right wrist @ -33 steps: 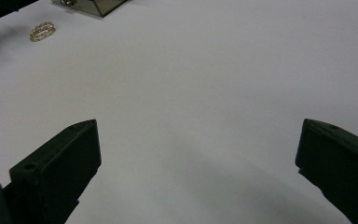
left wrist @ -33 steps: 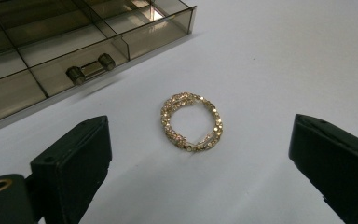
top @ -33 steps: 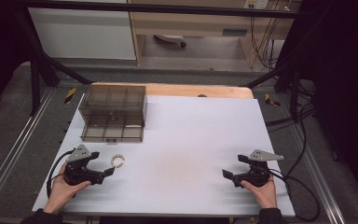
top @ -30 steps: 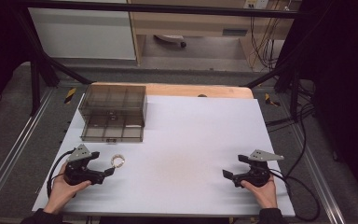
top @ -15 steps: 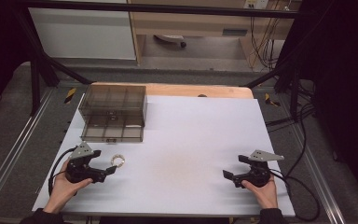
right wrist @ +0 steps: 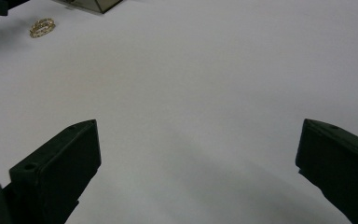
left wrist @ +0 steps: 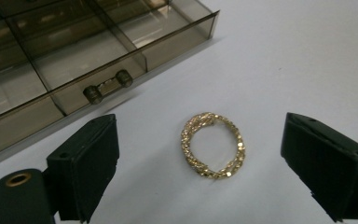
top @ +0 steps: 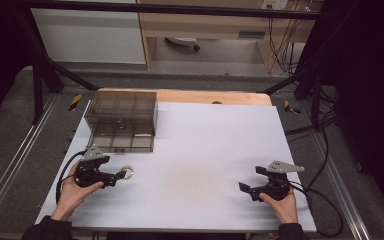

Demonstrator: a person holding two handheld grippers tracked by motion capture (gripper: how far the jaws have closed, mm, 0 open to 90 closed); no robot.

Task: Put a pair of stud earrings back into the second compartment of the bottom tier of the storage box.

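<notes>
A gold bracelet (left wrist: 213, 145) of small faceted beads, coiled into a loose double ring, lies flat on the white table (top: 215, 150). It sits near the table's front left, just in front of the smoky clear drawer box (top: 122, 120), apart from it.

Organizer drawer (left wrist: 74, 60) cut off by left, top edges; bracelet (top: 127, 172) links too small overhead.

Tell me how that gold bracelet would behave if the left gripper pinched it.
The bracelet looks like a coil of small beaded links, so it would probably sag and flop, not hold its ring shape. It seems thin and light, and lies flat on the table, so the jaws might slide it before gripping.
</notes>
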